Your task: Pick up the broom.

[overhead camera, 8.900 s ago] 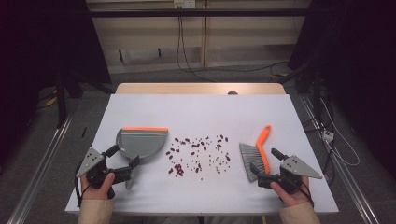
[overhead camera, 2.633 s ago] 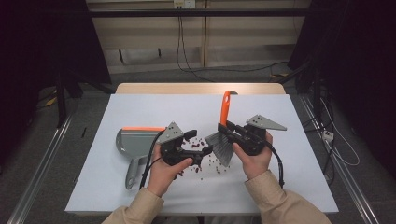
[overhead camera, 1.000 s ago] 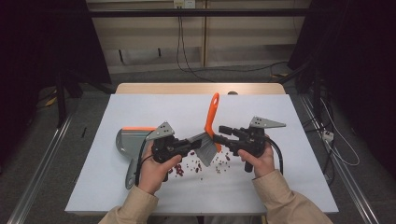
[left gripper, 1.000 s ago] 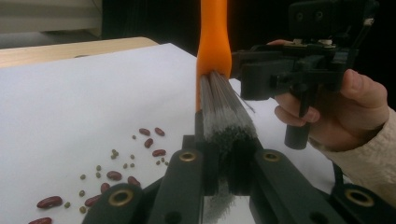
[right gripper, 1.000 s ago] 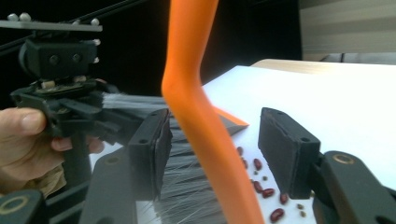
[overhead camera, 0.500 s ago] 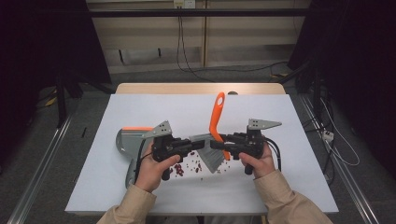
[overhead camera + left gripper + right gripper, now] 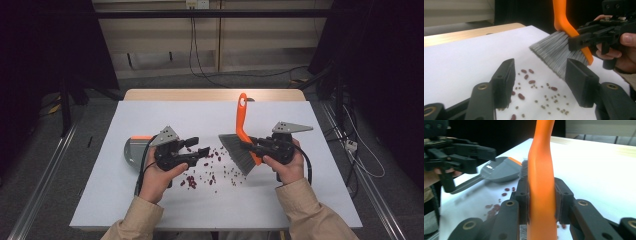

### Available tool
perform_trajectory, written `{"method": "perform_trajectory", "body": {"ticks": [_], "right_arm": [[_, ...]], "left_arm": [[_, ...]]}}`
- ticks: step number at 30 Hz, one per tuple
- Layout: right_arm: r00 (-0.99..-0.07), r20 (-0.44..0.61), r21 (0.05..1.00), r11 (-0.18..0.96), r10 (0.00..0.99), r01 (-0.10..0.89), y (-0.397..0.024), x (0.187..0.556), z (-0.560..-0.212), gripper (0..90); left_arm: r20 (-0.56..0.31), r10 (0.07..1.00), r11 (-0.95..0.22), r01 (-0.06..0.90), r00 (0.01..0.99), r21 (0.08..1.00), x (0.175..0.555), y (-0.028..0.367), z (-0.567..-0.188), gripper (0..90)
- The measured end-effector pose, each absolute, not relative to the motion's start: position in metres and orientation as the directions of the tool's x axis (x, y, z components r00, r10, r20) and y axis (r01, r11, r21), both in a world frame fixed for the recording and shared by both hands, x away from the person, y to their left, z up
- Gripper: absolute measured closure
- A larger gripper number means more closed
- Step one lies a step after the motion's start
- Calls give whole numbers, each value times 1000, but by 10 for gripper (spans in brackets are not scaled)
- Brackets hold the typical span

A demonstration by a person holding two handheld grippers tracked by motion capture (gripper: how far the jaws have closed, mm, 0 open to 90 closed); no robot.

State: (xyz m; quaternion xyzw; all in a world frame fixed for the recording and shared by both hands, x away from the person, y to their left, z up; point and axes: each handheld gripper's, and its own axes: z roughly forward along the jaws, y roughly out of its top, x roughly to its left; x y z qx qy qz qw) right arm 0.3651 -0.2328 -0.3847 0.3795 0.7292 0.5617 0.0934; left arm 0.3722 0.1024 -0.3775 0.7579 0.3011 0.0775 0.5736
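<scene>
- Right gripper (image 7: 250, 145) has its jaws clamped tight on the orange handle of the brush (image 7: 242, 141). In the right gripper view the handle (image 7: 541, 182) sits squarely between both pads, standing nearly upright.
- Left gripper (image 7: 200, 151) has just been opening its jaws. In the left gripper view they stand about halfway apart with nothing between them, only beans behind the gap.
- The brush hangs just above the desk (image 7: 320, 200), grey bristles (image 7: 556, 53) angled down toward the scattered beans (image 7: 210, 167), which lie between the two grippers.
- Looks to me like the brush is now in one hand and the sweep is about to start. To do it well I'd keep that grip low on the handle, tip the bristles flat to the surface, and pull the beans toward the dustpan in short strokes so the little ones don't skitter off.
- Left gripper should probably go grab the dustpan handle next and hold the lip down flat, otherwise beans will slide under it.
- Dustpan (image 7: 134, 150) lies on the desk behind the left hand (image 7: 157, 175), partly hidden. The part of its tray visible in the right gripper view (image 7: 499, 171) looks empty, no beans in it yet.
- Every bean I can make out is loose on the desk, red ones mixed with tiny darker ones.
</scene>
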Motion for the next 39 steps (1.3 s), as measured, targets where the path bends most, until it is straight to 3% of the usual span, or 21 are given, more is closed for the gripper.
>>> {"method": "perform_trajectory", "body": {"ticks": [6, 18, 39], "right_arm": [[-614, 227, 886, 101, 756, 452, -243, 368, -384, 701], [-522, 156, 878, 124, 839, 463, -255, 374, -386, 702], [-437, 40, 864, 189, 898, 467, -264, 390, -388, 702]], "left_arm": [[-195, 581, -191, 365, 790, 911, 373, 111, -374, 300], [-181, 611, -211, 379, 771, 901, 378, 134, -372, 186], [-135, 633, -287, 392, 763, 874, 379, 162, -382, 99]]}}
